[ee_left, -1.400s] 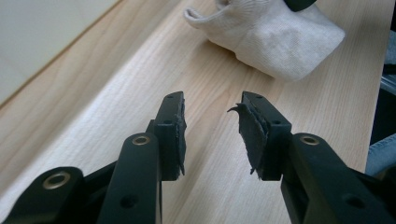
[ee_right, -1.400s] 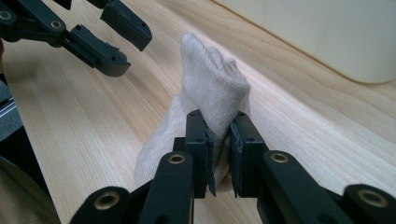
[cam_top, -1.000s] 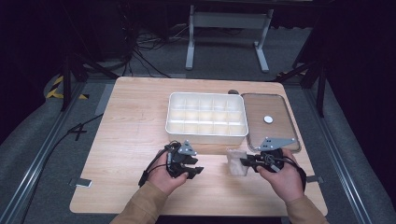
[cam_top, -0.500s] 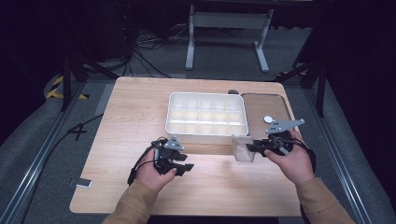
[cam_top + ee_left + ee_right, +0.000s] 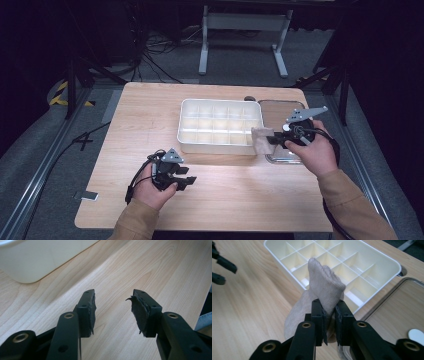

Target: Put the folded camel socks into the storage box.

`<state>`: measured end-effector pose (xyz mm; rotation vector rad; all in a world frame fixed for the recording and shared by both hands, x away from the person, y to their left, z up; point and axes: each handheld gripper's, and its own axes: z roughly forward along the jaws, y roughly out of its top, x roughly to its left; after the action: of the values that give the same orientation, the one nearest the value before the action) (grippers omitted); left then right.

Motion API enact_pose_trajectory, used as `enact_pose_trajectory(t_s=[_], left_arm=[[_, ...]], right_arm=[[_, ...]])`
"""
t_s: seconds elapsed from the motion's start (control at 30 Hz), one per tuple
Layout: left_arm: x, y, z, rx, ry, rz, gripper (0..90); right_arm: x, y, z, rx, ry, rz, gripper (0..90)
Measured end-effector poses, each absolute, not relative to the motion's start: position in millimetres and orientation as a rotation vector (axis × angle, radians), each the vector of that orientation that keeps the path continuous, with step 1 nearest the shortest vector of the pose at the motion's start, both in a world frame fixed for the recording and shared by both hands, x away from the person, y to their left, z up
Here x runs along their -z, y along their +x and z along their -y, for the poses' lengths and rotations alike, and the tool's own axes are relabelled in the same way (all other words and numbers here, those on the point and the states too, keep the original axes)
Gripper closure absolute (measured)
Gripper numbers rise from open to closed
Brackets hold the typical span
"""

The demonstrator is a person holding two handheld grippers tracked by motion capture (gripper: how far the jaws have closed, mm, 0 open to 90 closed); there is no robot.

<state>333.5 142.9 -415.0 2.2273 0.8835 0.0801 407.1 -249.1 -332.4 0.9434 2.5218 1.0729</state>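
right gripper (image 5: 330, 315): jaws pinched on beige cloth (image 5: 322, 292), held above white divided tray's (image 5: 220, 125) right edge | left gripper (image 5: 113, 310): jaws wide, nothing held, over bench (image 5: 150, 115)

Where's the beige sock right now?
The beige knit sock is pinched in the right gripper, held above the white divided tray's right front corner, beside the clear lid.

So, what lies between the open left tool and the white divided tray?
Only bare wooden table, as the high view shows, separates the left tool from the tray.
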Motion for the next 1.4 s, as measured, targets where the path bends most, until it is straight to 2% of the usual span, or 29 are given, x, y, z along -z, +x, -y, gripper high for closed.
enact_pose_trajectory(t_s=[0.57, 1.4], left_arm=[[415.6, 335.5, -140.1, -0.072, 2.225, -0.871, 55.5], [416.0, 335.4, -138.6, -0.065, 2.236, -0.866, 55.6]], right_arm=[[328.1, 441.2, 248.0, -0.935, 0.977, -2.478, 79.5], [345.6, 458.2, 225.2, -0.715, 0.905, -2.494, 79.4]])
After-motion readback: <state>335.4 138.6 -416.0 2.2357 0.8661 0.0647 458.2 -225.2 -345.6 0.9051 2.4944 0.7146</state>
